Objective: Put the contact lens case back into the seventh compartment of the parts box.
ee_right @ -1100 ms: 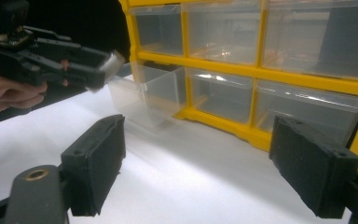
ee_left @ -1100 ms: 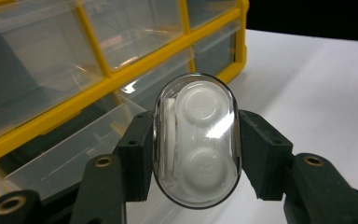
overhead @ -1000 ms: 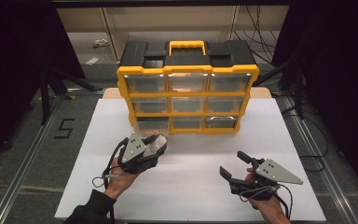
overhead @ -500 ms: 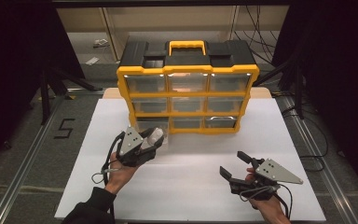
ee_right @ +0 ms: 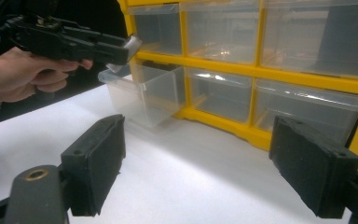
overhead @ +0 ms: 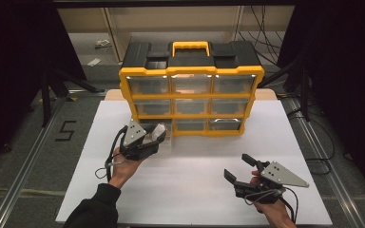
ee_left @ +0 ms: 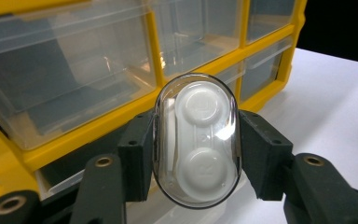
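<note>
My left gripper (overhead: 156, 135) is shut on a clear oval case (ee_left: 196, 140) that holds a white two-cup lens container. It hovers just above the pulled-out bottom-left drawer (ee_right: 142, 93) of the yellow and black drawer cabinet (overhead: 190, 90). In the right gripper view, the left gripper (ee_right: 128, 46) shows over the drawer's near corner. The drawer is clear plastic and looks empty. My right gripper (overhead: 240, 168) rests open low over the white table (overhead: 195, 190) at the front right, its pads (ee_right: 98, 163) wide apart with nothing between them.
The cabinet has three rows of clear drawers and a yellow carry handle (overhead: 190, 47) on top; the other drawers are closed. Dark floor with metal rails (overhead: 33, 156) flanks the table on both sides, and a "5" mark (overhead: 65, 130) lies at the left.
My left gripper has carried the case away from me to the cabinet, ending over the open bottom-left drawer. The right gripper has stayed where it was.
</note>
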The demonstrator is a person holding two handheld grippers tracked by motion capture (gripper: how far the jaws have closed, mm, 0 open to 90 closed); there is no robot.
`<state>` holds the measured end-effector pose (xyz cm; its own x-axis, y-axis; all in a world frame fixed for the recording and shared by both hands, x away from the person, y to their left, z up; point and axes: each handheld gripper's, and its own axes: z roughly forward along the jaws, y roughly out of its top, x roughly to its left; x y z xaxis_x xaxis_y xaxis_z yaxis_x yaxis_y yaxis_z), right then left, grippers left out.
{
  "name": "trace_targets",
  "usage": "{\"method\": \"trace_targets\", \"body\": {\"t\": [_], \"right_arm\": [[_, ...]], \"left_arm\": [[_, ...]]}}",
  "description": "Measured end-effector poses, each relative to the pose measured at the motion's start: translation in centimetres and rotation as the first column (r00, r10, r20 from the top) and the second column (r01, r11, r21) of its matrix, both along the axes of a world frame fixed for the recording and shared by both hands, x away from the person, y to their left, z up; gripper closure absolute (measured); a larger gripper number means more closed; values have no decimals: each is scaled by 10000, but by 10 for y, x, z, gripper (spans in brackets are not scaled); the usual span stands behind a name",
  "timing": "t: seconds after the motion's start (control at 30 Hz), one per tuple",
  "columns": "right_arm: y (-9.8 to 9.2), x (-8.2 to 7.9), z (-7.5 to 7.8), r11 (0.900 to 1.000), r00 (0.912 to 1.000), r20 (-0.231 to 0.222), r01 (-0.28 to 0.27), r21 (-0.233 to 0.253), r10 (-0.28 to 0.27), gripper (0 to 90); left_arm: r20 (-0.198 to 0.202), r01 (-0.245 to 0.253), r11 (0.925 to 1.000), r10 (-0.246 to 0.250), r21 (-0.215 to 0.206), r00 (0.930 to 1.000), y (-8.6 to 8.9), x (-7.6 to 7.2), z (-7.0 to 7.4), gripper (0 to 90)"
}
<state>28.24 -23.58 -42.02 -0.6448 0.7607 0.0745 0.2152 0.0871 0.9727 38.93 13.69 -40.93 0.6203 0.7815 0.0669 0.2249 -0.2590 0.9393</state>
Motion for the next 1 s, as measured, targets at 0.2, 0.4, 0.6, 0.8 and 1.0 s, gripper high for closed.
{"method": "trace_targets", "body": {"t": [0.2, 0.4, 0.6, 0.8, 1.0], "right_arm": [[0, 0, 0, 10000, 10000, -11, -32, -27, 32, 193], [0, 0, 0, 10000, 10000, -16, -27, -24, 27, 193], [0, 0, 0, 10000, 10000, -9, -46, -4, 46, 193], [1, 0, 0, 10000, 10000, 6, -64, 16, 64, 193], [1, 0, 0, 10000, 10000, -4, -65, -4, 65, 193]], "left_arm": [[24, -519, 9986, 519, 82, 9986, 8, 7, 0, 490], [-145, -977, 9950, 980, 222, 9951, 14, 12, -2, 489], [-220, -1148, 9925, 1158, 413, 9930, 17, 15, -4, 490], [-399, -1384, 9889, 1407, 549, 9892, 21, 19, -6, 489], [-554, -1602, 9841, 1647, 771, 9848, 22, 21, -7, 489]]}}
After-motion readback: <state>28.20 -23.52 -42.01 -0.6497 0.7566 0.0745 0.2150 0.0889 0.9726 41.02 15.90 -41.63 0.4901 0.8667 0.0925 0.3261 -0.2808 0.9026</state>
